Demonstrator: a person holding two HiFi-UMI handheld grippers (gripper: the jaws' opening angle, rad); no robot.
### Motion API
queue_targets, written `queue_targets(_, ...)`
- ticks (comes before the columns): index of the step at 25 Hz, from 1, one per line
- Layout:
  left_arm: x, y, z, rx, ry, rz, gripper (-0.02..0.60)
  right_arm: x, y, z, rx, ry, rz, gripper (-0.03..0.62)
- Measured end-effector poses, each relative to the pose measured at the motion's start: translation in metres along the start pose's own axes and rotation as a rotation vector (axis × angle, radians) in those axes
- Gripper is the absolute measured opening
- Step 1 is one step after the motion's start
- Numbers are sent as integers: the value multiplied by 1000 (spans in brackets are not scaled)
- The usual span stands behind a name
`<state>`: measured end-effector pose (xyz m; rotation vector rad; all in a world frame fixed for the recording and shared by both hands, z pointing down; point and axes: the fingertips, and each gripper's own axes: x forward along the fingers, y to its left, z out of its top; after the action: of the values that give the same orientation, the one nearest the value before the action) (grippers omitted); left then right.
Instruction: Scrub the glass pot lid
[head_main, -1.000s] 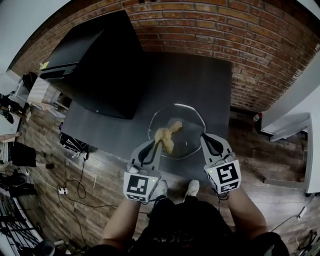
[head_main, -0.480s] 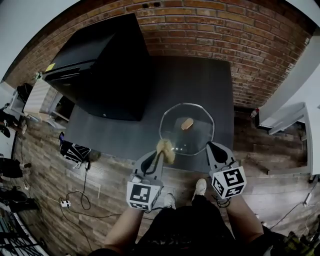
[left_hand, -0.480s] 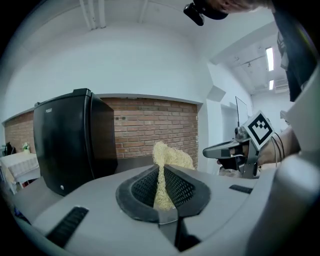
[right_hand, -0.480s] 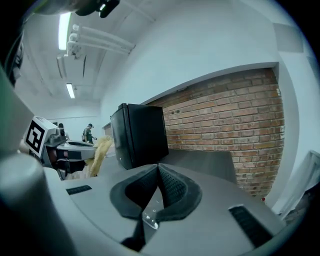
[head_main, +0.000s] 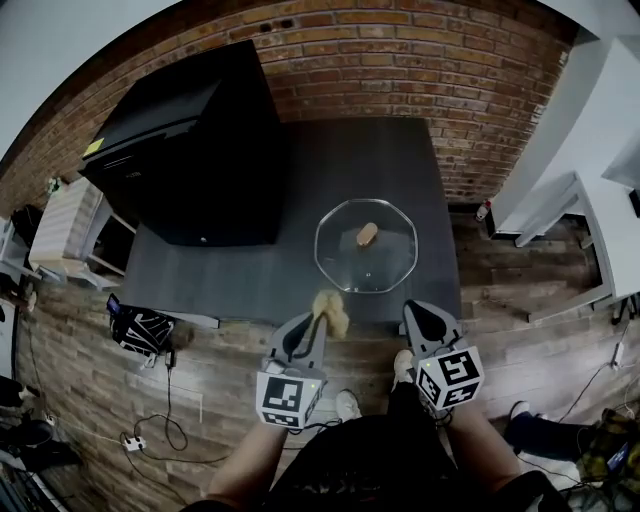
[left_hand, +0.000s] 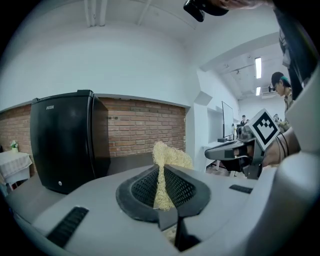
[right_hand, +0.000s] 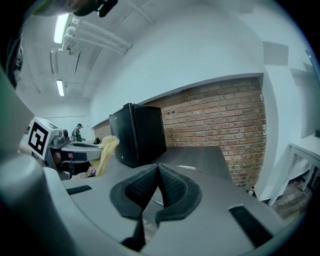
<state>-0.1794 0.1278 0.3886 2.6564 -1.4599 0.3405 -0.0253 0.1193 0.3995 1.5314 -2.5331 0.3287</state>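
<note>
The glass pot lid (head_main: 366, 246) lies flat on the dark table (head_main: 250, 270), with a wooden knob (head_main: 367, 234) at its middle. My left gripper (head_main: 322, 318) is shut on a yellow fibrous scrubber (head_main: 330, 310), held off the table's near edge, short of the lid. In the left gripper view the scrubber (left_hand: 165, 170) sticks up between the closed pads. My right gripper (head_main: 412, 312) is shut and holds nothing, just near of the lid's right side; its own view shows the pads (right_hand: 172, 186) pressed together and a sliver of the lid (right_hand: 187, 168) beyond.
A black mini fridge (head_main: 185, 140) stands on the table's left half, against a brick wall (head_main: 400, 60). A black bag (head_main: 140, 328) and cables lie on the wooden floor at left. White furniture (head_main: 590, 190) stands to the right. Shoes (head_main: 348, 404) show below the grippers.
Both grippers have pulled back from the lid toward the table's near edge. The scrubber has lifted off the glass with the left gripper. The head view has shifted.
</note>
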Motion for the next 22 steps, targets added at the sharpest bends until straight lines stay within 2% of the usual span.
queue_targets(9, -31, -12, -11, 38, -14, -61, 49, -30, 35, -18, 24, 1, -35, 17)
queue_targets(22, -47, -22, -16, 46, -15, -68, 49, -40, 45, -17, -3, 7, -22, 17)
